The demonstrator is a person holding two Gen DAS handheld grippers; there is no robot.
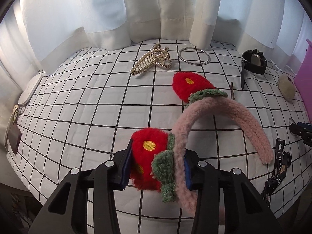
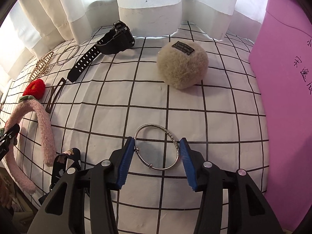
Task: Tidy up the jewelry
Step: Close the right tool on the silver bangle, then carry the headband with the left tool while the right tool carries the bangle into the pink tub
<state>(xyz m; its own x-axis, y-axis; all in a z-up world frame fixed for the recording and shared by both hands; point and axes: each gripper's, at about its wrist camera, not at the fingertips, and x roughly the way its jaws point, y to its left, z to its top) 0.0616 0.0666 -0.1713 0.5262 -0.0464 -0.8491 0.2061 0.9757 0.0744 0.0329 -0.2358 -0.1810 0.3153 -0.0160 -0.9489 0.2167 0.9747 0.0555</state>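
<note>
Headband (image 1: 204, 120), pink fuzzy with two red flower puffs, sits in our left tool (image 1: 156, 165): blue pads pinch one puff plus the band next to it, so it's clamped. The far arc of the band curves up and away ahead of that tool; we can't tell if its far end touches the checked cloth (image 1: 87, 107).

Silver bangle (image 2: 157, 149) lies between the fingers of our right tool (image 2: 156, 156). Left pad touches the rim; right pad is at the rim too, though contact there is hard to confirm. We read it as a pinch across the ring.

Ahead of the left tool: gold pearl hair claw (image 1: 151, 61), and right of it a plain metal ring (image 1: 194, 56). Further right, black watch (image 1: 252, 62).

Ahead of the right tool: beige pompom (image 2: 182, 64) with a small dark label. Pink box (image 2: 288, 97) stands along the right side. A snap clip (image 2: 54, 95) lies ahead-left, near the watch strap. Patterned black lanyard (image 2: 64, 161) is just left of the right tool.
</note>
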